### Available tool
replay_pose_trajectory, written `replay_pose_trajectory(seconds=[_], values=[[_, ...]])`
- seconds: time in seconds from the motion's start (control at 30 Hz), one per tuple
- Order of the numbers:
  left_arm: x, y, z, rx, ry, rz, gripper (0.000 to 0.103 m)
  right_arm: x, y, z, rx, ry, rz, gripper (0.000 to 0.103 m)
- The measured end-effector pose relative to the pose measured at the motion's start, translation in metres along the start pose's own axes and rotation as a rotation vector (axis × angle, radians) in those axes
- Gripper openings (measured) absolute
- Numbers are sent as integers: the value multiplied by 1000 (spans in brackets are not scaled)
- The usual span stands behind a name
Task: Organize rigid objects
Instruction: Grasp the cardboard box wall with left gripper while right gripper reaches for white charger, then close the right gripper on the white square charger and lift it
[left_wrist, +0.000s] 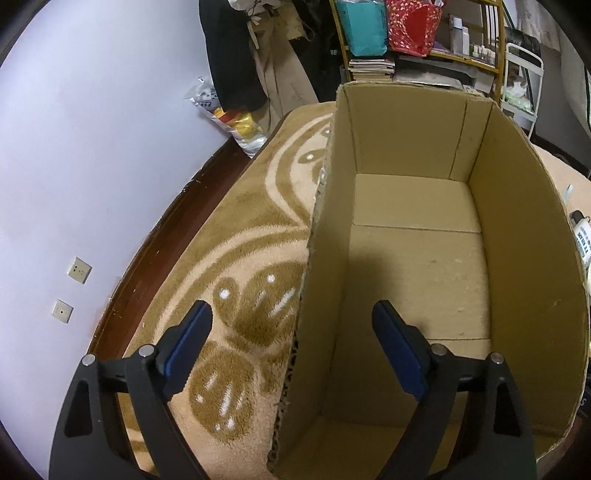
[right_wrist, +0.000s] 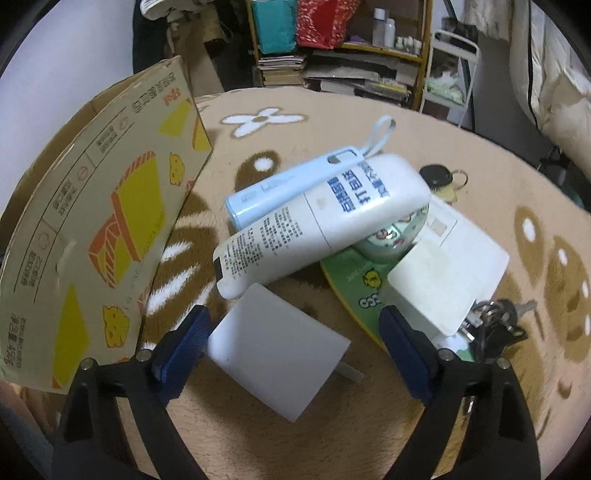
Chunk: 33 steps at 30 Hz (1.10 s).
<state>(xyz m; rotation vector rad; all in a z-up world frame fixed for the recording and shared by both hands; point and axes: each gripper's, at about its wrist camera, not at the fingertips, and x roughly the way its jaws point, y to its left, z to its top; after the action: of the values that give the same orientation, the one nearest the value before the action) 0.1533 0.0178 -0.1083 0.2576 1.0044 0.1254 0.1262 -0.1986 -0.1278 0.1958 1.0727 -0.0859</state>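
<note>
- Lowest in the right wrist view, the right gripper (right_wrist: 291, 332) stands spread wide. A white charger block (right_wrist: 277, 350) lies on the carpet (right_wrist: 480, 155) between its blue pads (right_wrist: 186, 334). The left pad looks to touch the block's corner; the right pad stands apart from it, so nothing is pinched.
- The block looks stiff, light and smooth, with metal prongs at its right side. I judge the flat opposite faces the best hold, clear of the prongs; the plastic may slip under a shallow grip.
- Just beyond, at frame centre, a white tube (right_wrist: 317, 221) lies tilted across a pale blue case (right_wrist: 288, 184), resting on a green round tin (right_wrist: 388, 236) beside a white box (right_wrist: 443, 273). Keys (right_wrist: 495, 321) sit at the right. The tube probably gives when squeezed.
- At the left edge stands the printed wall of the cardboard box (right_wrist: 110, 206).
- In the left wrist view, the left gripper (left_wrist: 291, 332) is also spread and empty, straddling the box's near wall (left_wrist: 321, 258); the box holds nothing.
- Farthest, at the upper edge, are shelves (left_wrist: 424, 48).
</note>
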Motion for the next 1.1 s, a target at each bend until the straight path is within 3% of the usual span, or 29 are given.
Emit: replay_pose_trajectory(seconds=[0.2, 0.47, 0.57, 0.8, 1.1], values=[[2, 0, -2, 14, 9, 17, 77, 3, 7, -1, -39, 8, -4, 96], [7, 5, -4, -8, 35, 12, 53, 8, 21, -4, -117, 9, -21, 93], [8, 7, -5, -14, 41, -7, 48, 8, 22, -4, -115, 22, -10, 84], [6, -1, -8, 33, 30, 29, 48, 12, 18, -6, -93, 56, 5, 84], [9, -8, -11, 53, 40, -20, 27, 5, 22, -6, -98, 36, 2, 84]])
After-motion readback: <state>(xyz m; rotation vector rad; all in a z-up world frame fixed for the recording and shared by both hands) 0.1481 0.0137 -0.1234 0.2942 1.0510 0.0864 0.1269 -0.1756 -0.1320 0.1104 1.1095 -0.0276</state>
